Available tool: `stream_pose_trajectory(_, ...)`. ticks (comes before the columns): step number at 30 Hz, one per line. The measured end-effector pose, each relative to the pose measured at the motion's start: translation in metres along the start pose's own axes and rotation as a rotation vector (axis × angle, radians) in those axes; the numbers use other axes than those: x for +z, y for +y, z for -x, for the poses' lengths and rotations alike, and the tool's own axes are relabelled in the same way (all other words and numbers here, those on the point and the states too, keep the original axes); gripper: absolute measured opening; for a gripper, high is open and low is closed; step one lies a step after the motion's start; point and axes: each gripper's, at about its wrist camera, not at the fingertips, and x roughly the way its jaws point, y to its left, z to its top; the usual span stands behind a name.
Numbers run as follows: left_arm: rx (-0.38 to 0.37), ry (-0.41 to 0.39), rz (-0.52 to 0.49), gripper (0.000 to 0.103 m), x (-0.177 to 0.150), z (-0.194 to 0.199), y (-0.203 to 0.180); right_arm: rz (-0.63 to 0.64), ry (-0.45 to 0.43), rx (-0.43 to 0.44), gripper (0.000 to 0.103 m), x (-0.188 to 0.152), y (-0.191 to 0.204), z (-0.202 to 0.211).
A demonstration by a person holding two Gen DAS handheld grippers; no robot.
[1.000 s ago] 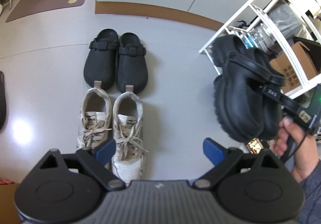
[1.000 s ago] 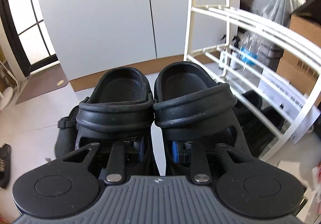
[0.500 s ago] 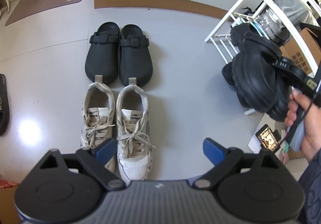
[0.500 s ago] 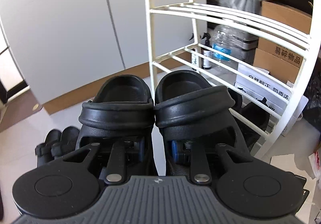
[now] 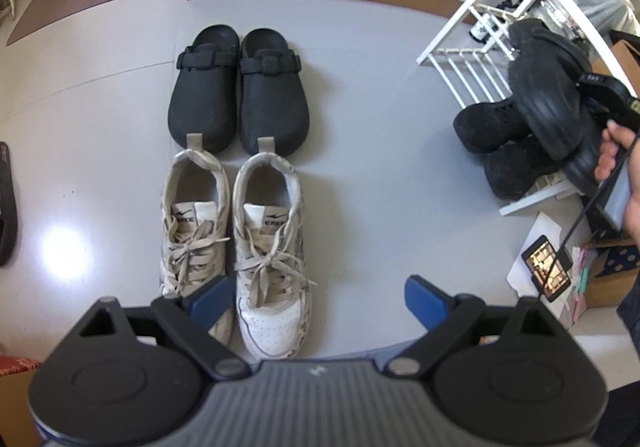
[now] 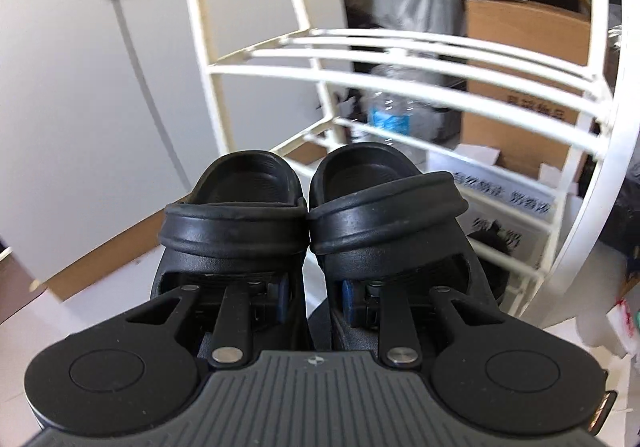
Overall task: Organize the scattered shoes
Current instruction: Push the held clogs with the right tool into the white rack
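My right gripper is shut on a pair of black rubber clogs, pinching their inner walls together. In the left wrist view the same clogs hang in the air at the white shoe rack, above black sneakers on its bottom shelf. My left gripper is open above the floor, over the toes of the white sneakers. Black buckle clogs lie paired just beyond the white pair.
The rack's white shelves fill the right wrist view, with a cardboard box and a water bottle behind them. A phone and papers lie on the floor by the rack. A dark slipper is at the far left.
The right gripper has carried the black rubber clogs to the right and closer to the rack, over the black sneakers. The left gripper has hardly moved.
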Motion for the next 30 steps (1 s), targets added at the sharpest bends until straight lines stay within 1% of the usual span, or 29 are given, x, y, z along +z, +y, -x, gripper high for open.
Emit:
stream_pose_trajectory(4, 0.006, 0.016, 0.005, 0.095, 0.001, -0.005, 0.002, -0.051, -0.013, -0.049, 0.027, 0.007, -0.014, -0.017)
stream_pose_trajectory(8, 0.014, 0.037, 0.006, 0.095, 0.001, -0.014, 0.003, -0.111, -0.032, -0.077, 0.027, 0.018, -0.020, -0.032)
stream_pose_trajectory(11, 0.018, 0.051, 0.005, 0.095, 0.002, -0.019, 0.003, -0.160, -0.053, -0.117, 0.027, 0.024, -0.024, -0.044)
stream_pose_trajectory(16, 0.021, 0.081, 0.017, 0.095, 0.002, -0.027, 0.007, -0.179, -0.075, -0.155, 0.027, 0.030, -0.027, -0.058)
stream_pose_trajectory(22, 0.034, 0.087, 0.039, 0.095, 0.007, -0.032, 0.016, -0.249, -0.128, -0.235, 0.027, 0.041, -0.037, -0.073)
stream_pose_trajectory(27, 0.040, 0.098, 0.063, 0.095, 0.010, -0.036, 0.024, -0.286, -0.139, -0.285, 0.028, 0.045, -0.046, -0.086)
stream_pose_trajectory(30, 0.036, 0.109, 0.077, 0.095, 0.012, -0.037, 0.029, -0.314, -0.162, -0.332, 0.028, 0.044, -0.050, -0.094)
